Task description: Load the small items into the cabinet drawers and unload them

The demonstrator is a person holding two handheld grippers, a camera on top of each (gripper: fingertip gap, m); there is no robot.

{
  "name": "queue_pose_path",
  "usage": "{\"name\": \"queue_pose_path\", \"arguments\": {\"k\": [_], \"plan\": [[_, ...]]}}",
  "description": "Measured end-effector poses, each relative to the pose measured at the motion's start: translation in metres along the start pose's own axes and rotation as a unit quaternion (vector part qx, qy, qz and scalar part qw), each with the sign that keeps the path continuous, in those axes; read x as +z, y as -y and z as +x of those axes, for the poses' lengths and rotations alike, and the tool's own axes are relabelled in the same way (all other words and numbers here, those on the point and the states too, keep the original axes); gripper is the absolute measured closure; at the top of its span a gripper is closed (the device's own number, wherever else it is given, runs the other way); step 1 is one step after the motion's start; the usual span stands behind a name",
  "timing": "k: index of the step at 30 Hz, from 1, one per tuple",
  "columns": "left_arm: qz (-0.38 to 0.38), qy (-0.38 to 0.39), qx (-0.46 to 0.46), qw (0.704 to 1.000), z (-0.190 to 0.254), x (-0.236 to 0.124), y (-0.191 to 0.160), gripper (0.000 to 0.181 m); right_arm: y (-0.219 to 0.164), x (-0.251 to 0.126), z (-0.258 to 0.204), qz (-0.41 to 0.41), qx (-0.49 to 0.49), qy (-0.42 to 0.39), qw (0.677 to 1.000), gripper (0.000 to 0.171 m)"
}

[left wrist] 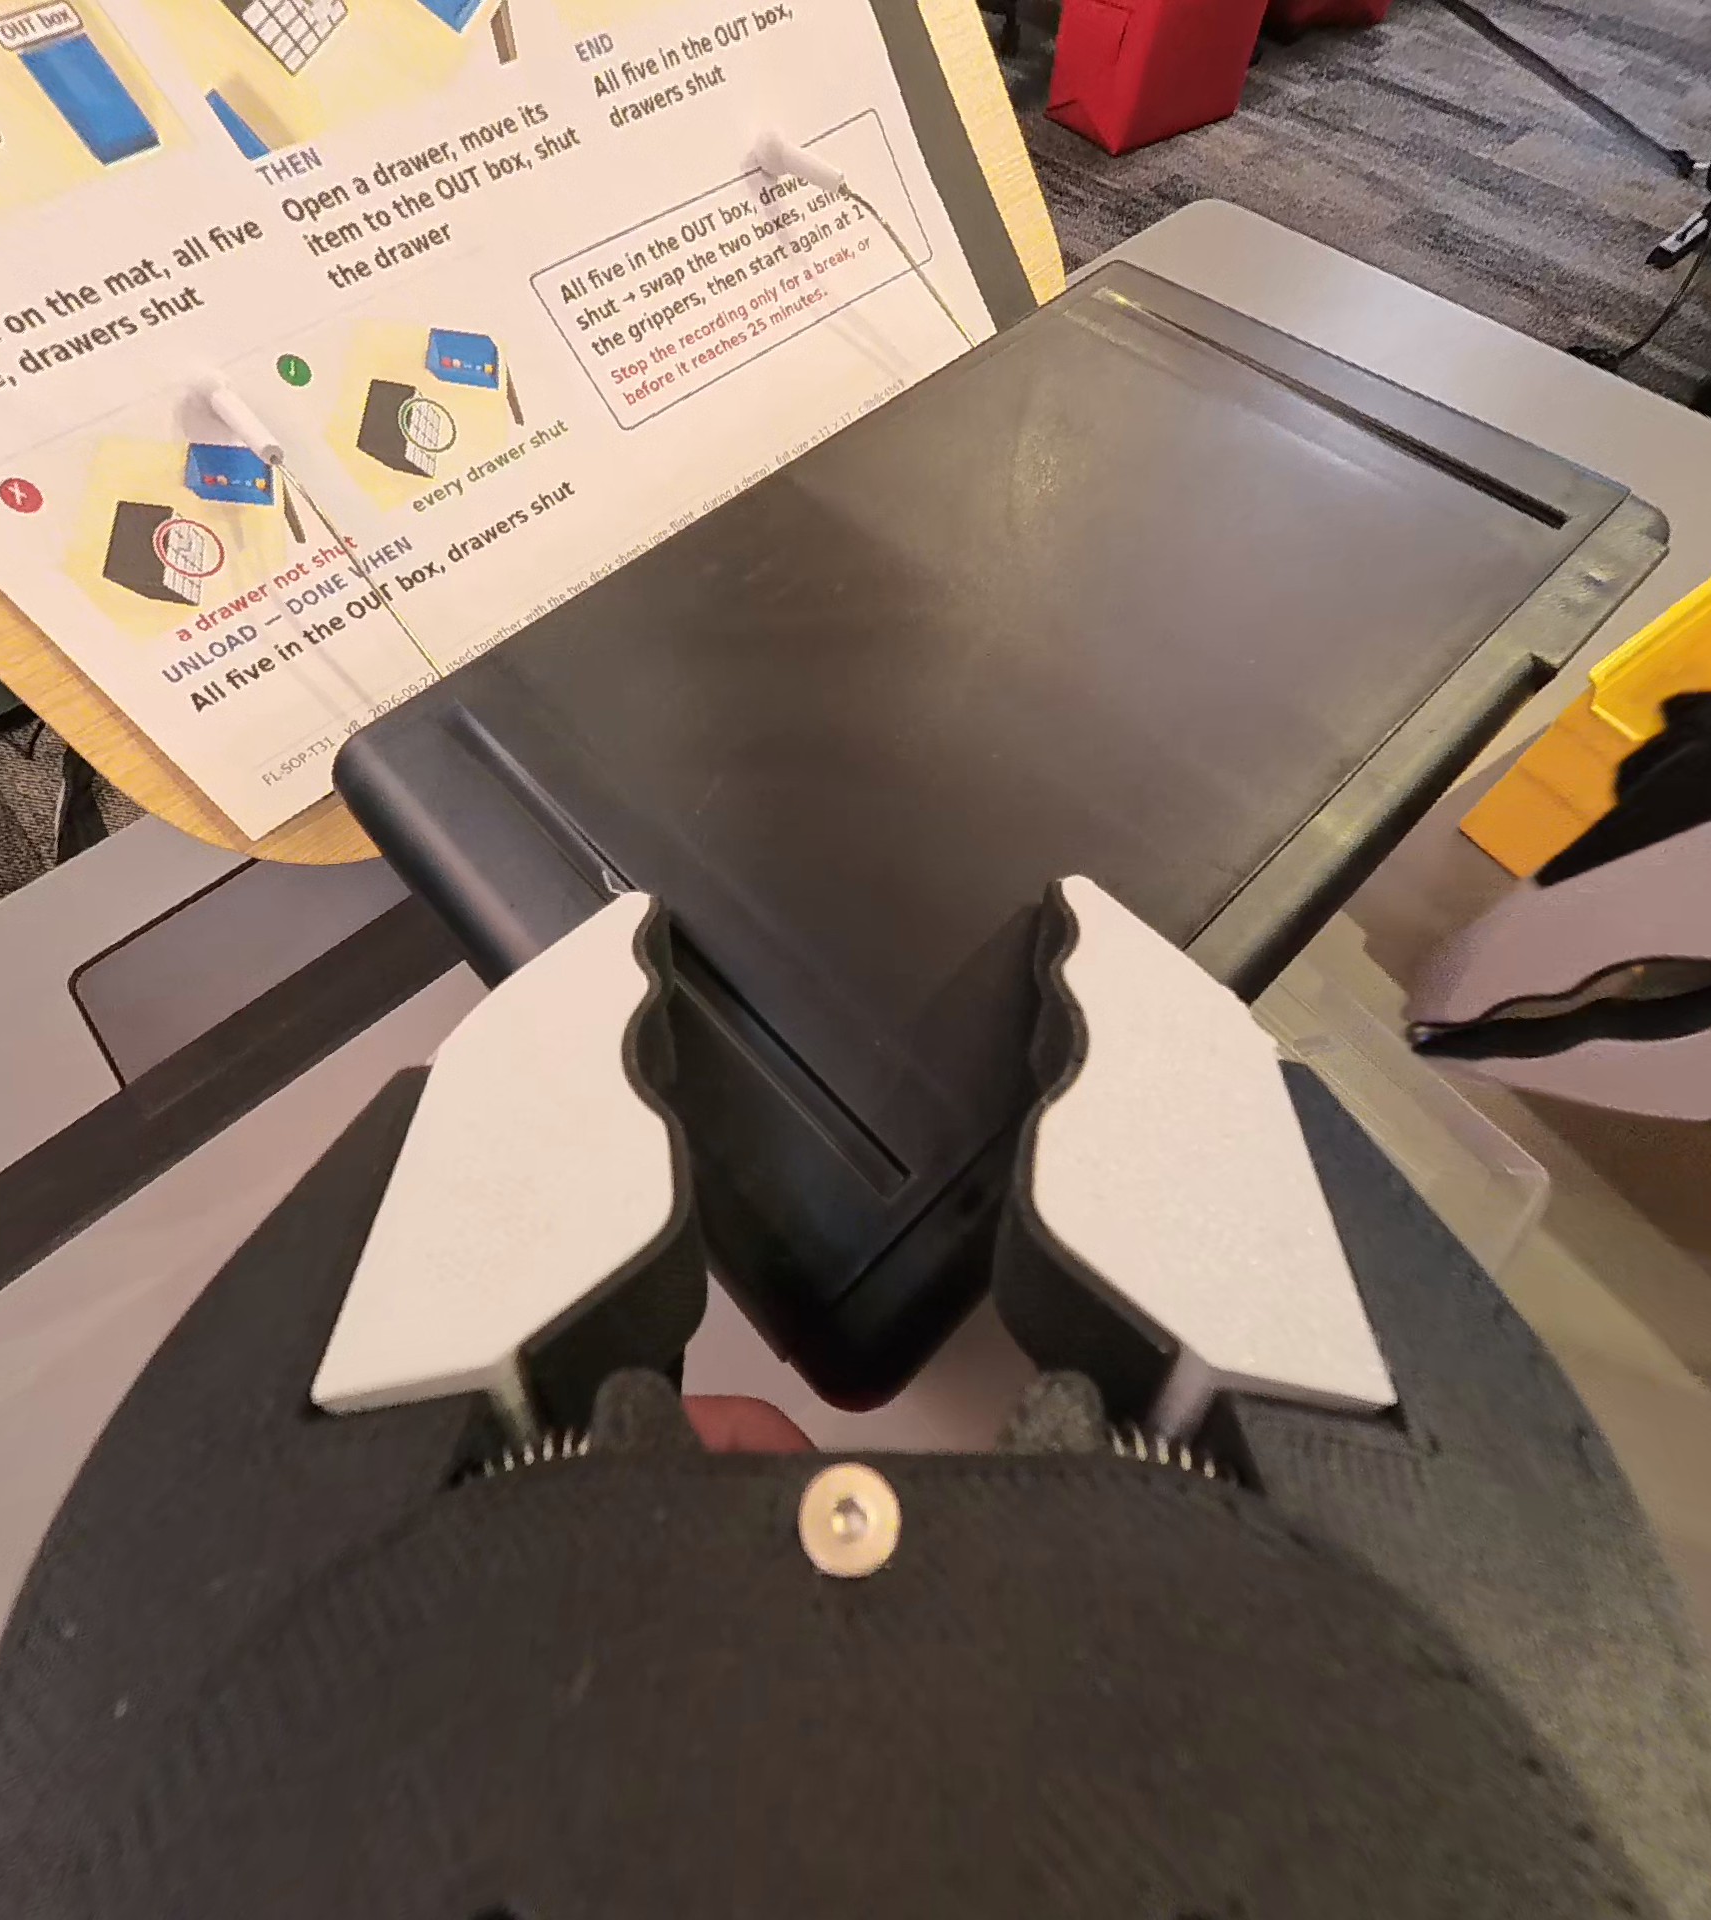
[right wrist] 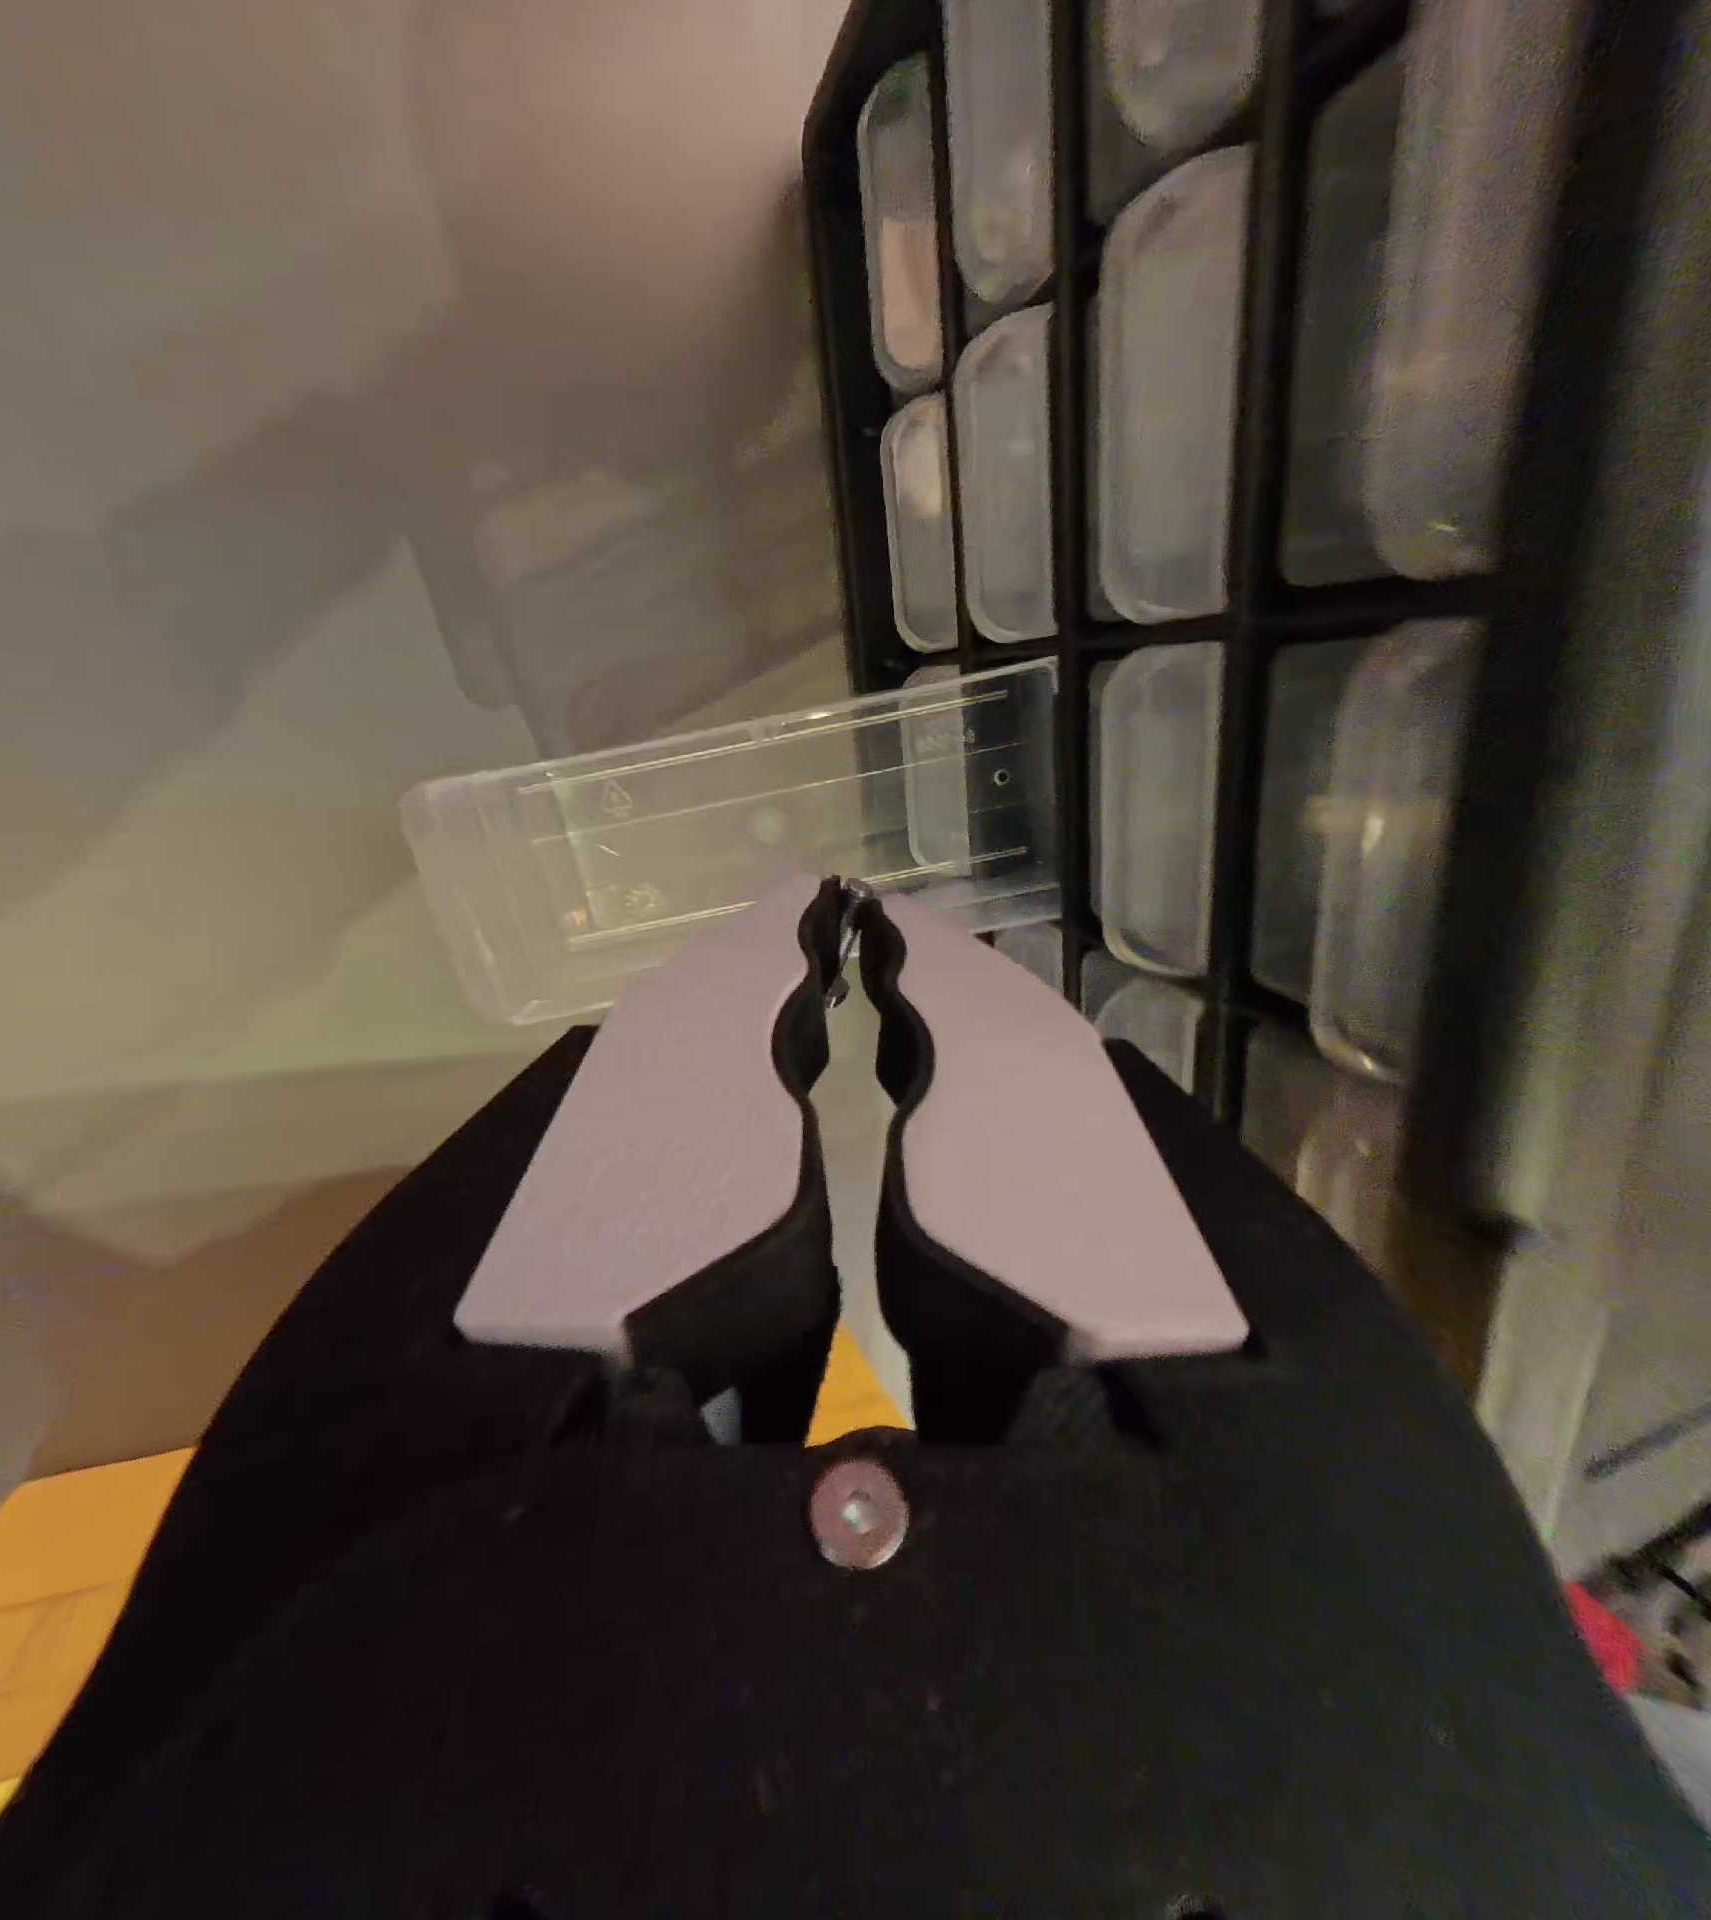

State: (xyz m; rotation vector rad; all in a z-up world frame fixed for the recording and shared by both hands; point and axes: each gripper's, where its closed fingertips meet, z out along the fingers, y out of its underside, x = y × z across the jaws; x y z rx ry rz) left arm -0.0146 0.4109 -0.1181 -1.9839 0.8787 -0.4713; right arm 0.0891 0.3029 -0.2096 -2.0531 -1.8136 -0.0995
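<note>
Jaws first: my right jaws [right wrist: 846, 914] are clenched on a small dark metal item [right wrist: 843, 951], pinched right at the tips so it can drop cleanly once I let go. I take it for a screw or clip; it is too small and blurred to tell. My left jaws [left wrist: 856, 914] are spread apart and straddle the near corner of the black cabinet [left wrist: 986, 665], one finger on each side of it. Whether they actually touch the casing I cannot tell, but the placement reads as bracing (a light cabinet would slide when a drawer is tugged or pushed).

Just beyond my right tips, one clear drawer [right wrist: 726, 842] stands pulled well out of the cabinet's grid front, its open length lying across my line of approach. I judge I am loading: the item hangs near the drawer, not yet inside it. The other drawers [right wrist: 1168, 384] look shut.

Farther off, in the left view, a yellow box [left wrist: 1661, 686] sits beside the cabinet on the grey bench [left wrist: 20, 987], and a printed instruction sheet [left wrist: 394, 312] leans on a wooden board behind.
</note>
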Motion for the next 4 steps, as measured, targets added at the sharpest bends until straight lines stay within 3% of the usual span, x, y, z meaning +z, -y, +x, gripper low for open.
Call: {"name": "queue_pose_path", "arguments": {"k": [4], "plan": [[0.000, 0.000, 0.000, 1.000, 0.000, 0.000, 0.000, 0.113, -0.008, -0.026, 0.003, 0.020, 0.024, -0.003, 0.999, 0.168]]}}
